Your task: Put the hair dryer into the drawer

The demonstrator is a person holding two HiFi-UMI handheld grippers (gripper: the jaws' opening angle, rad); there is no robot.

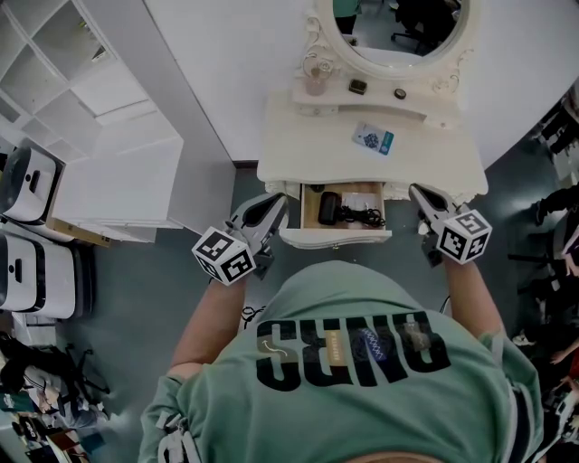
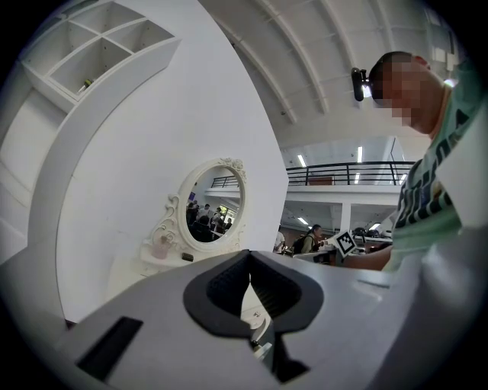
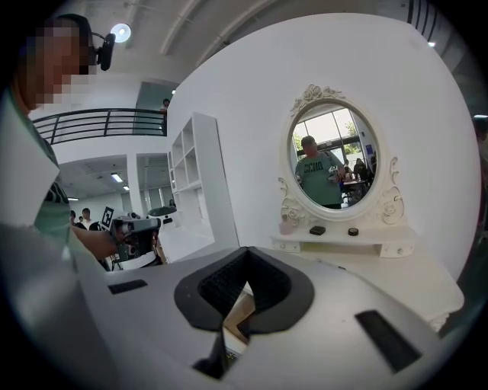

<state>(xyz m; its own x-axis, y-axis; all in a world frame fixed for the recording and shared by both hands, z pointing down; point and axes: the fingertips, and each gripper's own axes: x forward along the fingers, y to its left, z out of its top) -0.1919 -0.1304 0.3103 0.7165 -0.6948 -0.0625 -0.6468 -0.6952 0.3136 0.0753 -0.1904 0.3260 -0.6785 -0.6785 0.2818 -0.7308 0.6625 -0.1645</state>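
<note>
White counter (image 1: 452,163) against wall. On top: one blue/white packet (image 1: 373,137), flat, right of ctr. Raised shelf (image 1: 425,110) at back of counter, under oval mirror (image 1: 398,27). On shelf: pinkish jar (image 1: 316,80) at left end, small dark block (image 1: 358,87) mid, small round dark item (image 1: 399,93) to its right, apart. Drawer (image 1: 335,238) under front edge is pulled open. Black hair dryer (image 1: 330,208) lies inside, left half, w/ cord (image 1: 365,216) bunched just beside it on the right.
</note>
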